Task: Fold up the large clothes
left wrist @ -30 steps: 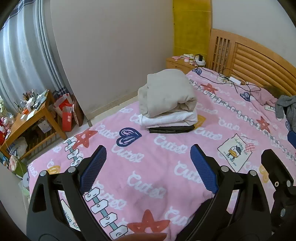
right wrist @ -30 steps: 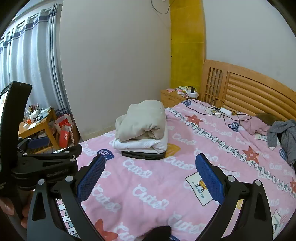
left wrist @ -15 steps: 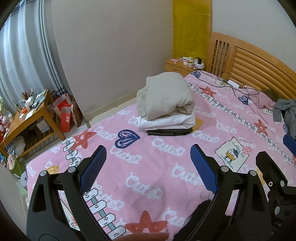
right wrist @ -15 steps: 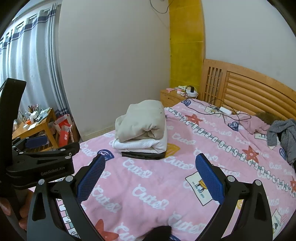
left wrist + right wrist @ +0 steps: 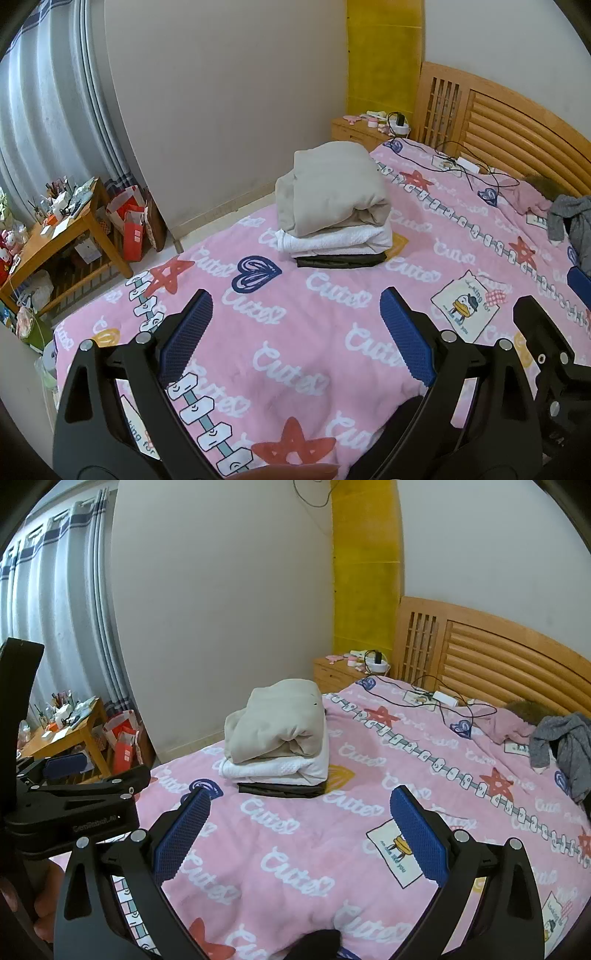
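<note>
Clothes sit in a neat folded pile [image 5: 334,206] in the middle of the frame, on the pink bed cover [image 5: 295,332]. A tan piece is on top, a white one is under it, and a flat dark one is at the bottom. The pile is well apart from both tools, farther up the bed.

The left gripper [image 5: 295,332] is low in the frame with its blue pads wide apart and nothing between them. The right gripper [image 5: 299,827] is the same, spread wide and holding nothing, with the pile just above its left pad in the picture.

A gray piece of clothing [image 5: 565,746] lies loose at the right edge, near the wooden headboard [image 5: 498,653]. A small wooden table [image 5: 70,229] full of little things stands at the left, by the gray curtain [image 5: 48,103].
</note>
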`<state>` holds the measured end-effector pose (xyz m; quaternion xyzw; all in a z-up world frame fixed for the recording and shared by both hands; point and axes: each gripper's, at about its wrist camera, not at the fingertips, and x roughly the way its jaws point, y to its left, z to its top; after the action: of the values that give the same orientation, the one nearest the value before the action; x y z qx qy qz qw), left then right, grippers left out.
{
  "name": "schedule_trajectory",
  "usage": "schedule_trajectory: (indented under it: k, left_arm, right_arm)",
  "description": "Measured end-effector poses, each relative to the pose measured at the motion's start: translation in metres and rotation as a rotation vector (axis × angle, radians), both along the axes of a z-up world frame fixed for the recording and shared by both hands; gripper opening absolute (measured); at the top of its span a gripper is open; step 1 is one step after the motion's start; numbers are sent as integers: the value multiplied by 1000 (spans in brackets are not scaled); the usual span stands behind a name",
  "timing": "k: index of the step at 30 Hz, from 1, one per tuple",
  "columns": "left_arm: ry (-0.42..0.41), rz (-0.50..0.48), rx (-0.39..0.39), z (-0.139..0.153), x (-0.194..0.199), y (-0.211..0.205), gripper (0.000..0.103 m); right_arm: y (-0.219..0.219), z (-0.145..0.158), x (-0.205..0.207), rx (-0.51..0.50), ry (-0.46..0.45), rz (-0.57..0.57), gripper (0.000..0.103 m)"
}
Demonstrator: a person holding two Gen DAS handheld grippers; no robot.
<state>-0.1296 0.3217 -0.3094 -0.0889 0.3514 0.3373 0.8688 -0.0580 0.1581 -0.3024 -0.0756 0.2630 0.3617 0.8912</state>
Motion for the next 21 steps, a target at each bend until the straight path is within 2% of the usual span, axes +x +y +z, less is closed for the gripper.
schedule_trajectory:
  k: [21]
  left_arm:
    - [-10,-16,4,5,-1,-8,90]
  right_arm:
    - [0,2,1,-3,8,-11,95]
